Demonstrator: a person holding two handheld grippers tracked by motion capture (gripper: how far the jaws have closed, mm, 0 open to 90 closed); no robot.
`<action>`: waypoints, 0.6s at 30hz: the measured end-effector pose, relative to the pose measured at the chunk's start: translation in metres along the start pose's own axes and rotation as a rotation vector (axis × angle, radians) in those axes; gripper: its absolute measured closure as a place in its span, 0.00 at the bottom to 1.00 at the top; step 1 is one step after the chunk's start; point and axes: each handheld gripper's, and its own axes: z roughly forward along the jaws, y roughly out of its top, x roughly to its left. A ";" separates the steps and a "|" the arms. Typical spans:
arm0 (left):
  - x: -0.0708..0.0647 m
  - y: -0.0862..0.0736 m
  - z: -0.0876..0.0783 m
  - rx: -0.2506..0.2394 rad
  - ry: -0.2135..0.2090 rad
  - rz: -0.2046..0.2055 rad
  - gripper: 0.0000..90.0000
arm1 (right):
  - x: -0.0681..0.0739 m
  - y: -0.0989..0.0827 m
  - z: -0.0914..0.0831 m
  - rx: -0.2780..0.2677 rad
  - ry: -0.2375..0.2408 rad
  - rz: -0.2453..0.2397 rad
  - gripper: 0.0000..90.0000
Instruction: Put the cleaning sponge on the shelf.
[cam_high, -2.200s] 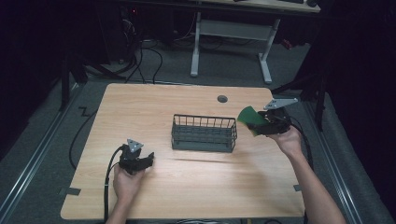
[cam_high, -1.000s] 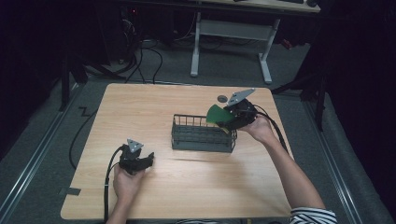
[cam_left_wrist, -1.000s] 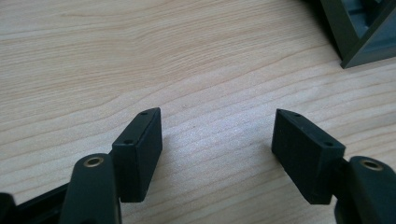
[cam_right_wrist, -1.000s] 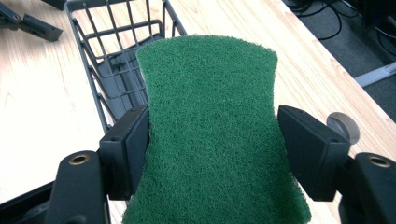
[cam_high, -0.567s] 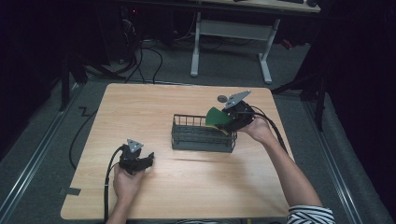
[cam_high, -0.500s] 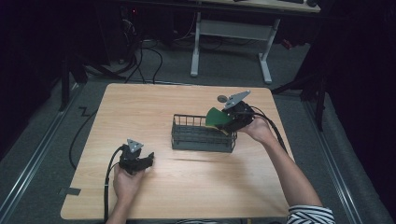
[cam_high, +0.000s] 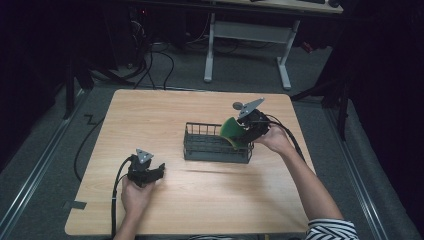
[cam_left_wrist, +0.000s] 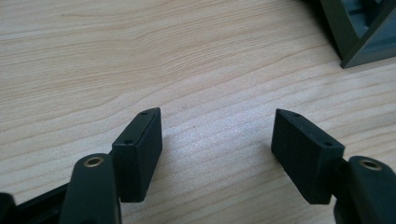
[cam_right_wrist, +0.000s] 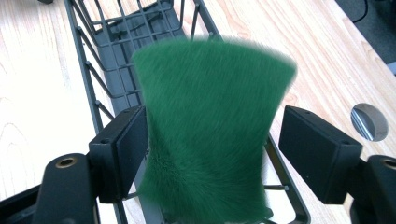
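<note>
The green scouring pad (cam_right_wrist: 210, 135) hangs between our right gripper (cam_right_wrist: 212, 154)'s just-opened jaws, over the wire basket (cam_high: 215, 150)'s right end; our left gripper (cam_left_wrist: 217, 154) gapes empty near the tabletop (cam_high: 165, 115)'s front-left corner.

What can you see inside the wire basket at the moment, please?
In the right gripper view, the wire basket shows bare mesh floor at its far end. The green scouring pad hangs over the near end between the right tongs, hiding the floor beneath it.
</note>
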 end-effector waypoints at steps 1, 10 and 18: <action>0.000 0.000 0.000 0.000 0.000 0.000 0.38 | 0.000 0.000 0.000 0.000 0.003 0.003 0.27; 0.000 0.000 0.000 0.000 0.000 0.000 0.38 | 0.000 -0.002 0.002 -0.018 0.017 0.029 0.39; 0.000 0.000 0.000 0.000 0.000 0.000 0.38 | 0.003 0.000 0.005 -0.043 0.054 0.038 0.52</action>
